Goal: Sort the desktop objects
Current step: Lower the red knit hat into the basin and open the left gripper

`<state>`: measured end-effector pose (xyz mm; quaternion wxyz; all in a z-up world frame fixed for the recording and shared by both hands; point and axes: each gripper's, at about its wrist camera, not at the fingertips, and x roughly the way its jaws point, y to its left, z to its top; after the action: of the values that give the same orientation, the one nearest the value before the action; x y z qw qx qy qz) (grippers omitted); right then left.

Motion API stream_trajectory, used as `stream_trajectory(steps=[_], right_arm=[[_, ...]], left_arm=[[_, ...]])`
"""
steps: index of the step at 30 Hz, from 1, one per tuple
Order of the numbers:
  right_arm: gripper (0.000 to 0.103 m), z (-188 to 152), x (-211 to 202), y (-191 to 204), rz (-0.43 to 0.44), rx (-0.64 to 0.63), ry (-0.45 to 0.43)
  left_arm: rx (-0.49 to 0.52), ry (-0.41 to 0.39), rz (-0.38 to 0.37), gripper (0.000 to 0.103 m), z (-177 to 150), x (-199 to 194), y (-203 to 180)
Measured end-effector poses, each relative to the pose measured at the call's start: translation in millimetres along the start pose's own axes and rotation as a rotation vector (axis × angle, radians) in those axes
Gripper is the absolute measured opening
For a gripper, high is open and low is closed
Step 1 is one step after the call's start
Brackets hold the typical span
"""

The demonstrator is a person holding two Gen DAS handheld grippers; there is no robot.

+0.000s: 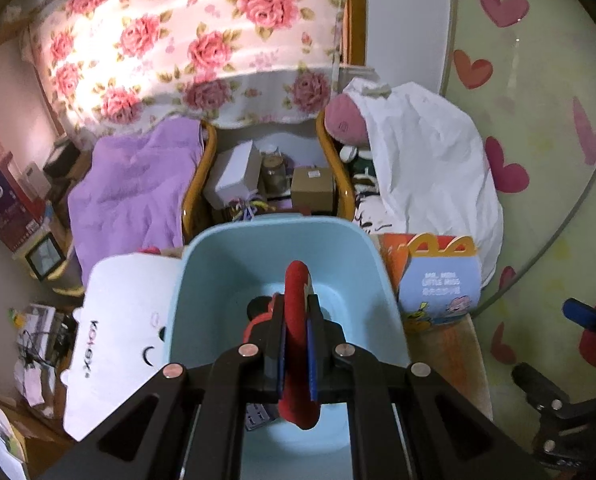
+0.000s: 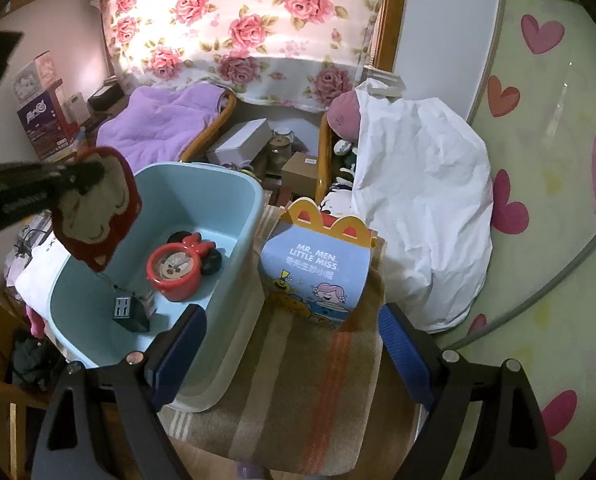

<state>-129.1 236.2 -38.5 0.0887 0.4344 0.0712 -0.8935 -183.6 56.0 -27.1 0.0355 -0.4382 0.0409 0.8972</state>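
1. A flat red plush piece (image 2: 97, 208) with a cream cartoon patch hangs tilted above the bin's near-left corner, pinched edge-on.
2. The pale blue plastic bin (image 2: 237, 216) stands upright on a striped cloth.
3. Inside it lie a red mouse-eared clock (image 2: 175, 270) and a small dark charger (image 2: 127, 312).

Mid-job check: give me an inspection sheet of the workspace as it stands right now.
Surface: striped towel beside a heart-print glass tabletop.
Job's things: light blue bin holds a red Minnie Mouse container and a dark charger plug; flat red plush piece held above the bin.
Clutter: Mr. Men Little Miss paper box, white plastic bag.
Grippers: left gripper shut on the plush piece; right gripper open, empty.
Cables: thin cord running to the plug.
Surroundings: floral cloth, purple blanket, boxes.
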Motion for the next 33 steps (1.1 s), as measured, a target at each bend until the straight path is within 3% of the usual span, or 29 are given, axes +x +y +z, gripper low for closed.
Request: stream_trajectory(steps=[12, 20, 33], right_arm=[[0.091, -13, 28, -4, -0.012, 0.031, 0.059], [0.091, -20, 39, -10, -0.025, 0.048, 0.088], [0.091, -25, 47, -24, -0.046, 0.091, 0.107]], left_arm=[[-0.017, 0.128, -0.02, 0.007, -12, 72, 3], [-0.016, 0.206, -0.087, 0.007, -24, 98, -4], [0.027, 0.41, -0.152, 0.007, -40, 154, -25]])
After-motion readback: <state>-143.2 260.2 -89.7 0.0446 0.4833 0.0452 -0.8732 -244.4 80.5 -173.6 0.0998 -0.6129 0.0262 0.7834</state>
